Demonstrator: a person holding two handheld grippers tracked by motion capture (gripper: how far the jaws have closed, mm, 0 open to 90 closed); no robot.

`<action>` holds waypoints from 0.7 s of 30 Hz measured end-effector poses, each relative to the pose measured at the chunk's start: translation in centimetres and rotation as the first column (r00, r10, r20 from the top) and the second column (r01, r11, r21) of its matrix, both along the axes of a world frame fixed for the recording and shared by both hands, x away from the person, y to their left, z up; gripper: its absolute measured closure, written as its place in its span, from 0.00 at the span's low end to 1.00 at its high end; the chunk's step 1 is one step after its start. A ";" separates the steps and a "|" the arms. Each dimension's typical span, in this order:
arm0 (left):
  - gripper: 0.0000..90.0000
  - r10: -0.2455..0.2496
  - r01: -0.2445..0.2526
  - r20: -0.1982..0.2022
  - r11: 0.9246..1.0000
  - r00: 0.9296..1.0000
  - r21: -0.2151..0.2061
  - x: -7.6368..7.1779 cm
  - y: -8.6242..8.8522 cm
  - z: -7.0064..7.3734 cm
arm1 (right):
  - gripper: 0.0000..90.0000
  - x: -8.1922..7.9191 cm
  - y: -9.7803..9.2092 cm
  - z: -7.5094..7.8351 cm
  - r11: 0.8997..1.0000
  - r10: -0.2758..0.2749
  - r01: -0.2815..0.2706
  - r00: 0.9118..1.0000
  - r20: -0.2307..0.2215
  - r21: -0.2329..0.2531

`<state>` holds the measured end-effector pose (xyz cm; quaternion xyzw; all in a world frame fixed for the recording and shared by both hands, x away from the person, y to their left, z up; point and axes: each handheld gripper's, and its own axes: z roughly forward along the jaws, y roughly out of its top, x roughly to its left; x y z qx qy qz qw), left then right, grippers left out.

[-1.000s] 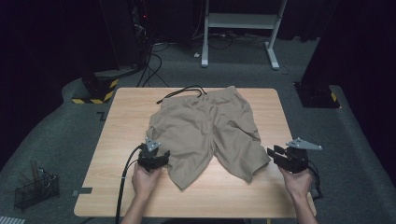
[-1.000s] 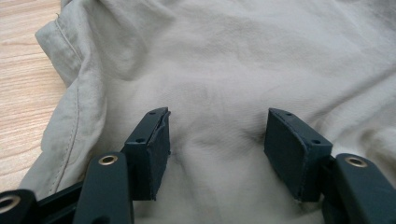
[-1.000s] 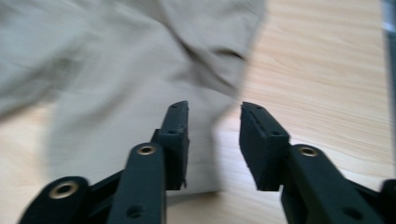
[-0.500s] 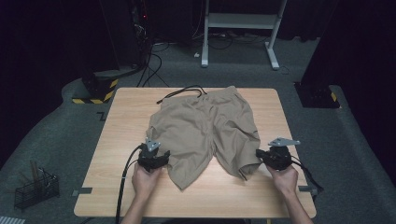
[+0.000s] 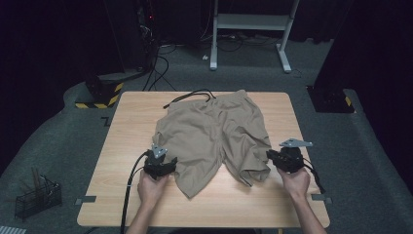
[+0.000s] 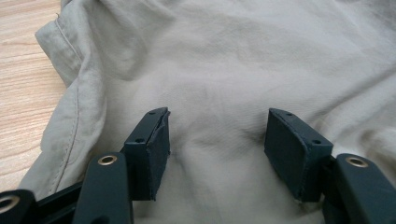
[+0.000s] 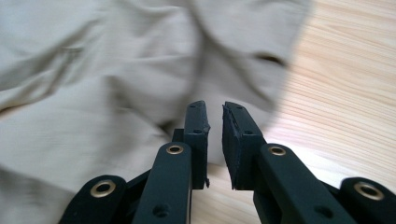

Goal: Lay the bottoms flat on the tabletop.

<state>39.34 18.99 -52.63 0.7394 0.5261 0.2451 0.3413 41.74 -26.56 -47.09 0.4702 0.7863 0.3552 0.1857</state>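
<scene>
Shorts (image 6: 243, 60) under the left gripper's (image 6: 215, 140) spread jaws — unpinched.

1. Left gripper (image 5: 168, 163): black body, grey three-cornered plate on top at its 12 o'clock. A thick black cable trails off toward 6 o'clock.
2. Right gripper (image 5: 271, 157): same black build, grey three-cornered plate on top, thinner black cable looping away at 4 o'clock.
3. Left gripper view: two dark blocky pads (image 6: 158, 154) with small screw holes on their top faces, on black arms with brass-ringed rivets.
4. Right gripper view: same pads (image 7: 197, 140), edges slightly frayed; brass-ringed rivets on each arm.
5. Forearms bare; no sleeves seen.
</scene>
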 end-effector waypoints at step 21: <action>0.44 0.012 -0.012 0.001 1.000 1.000 0.009 0.0 -0.1 0.0 | 0.97 0.4 -1.6 -0.5 0.984 -0.100 0.105 0.994 0.044 -0.145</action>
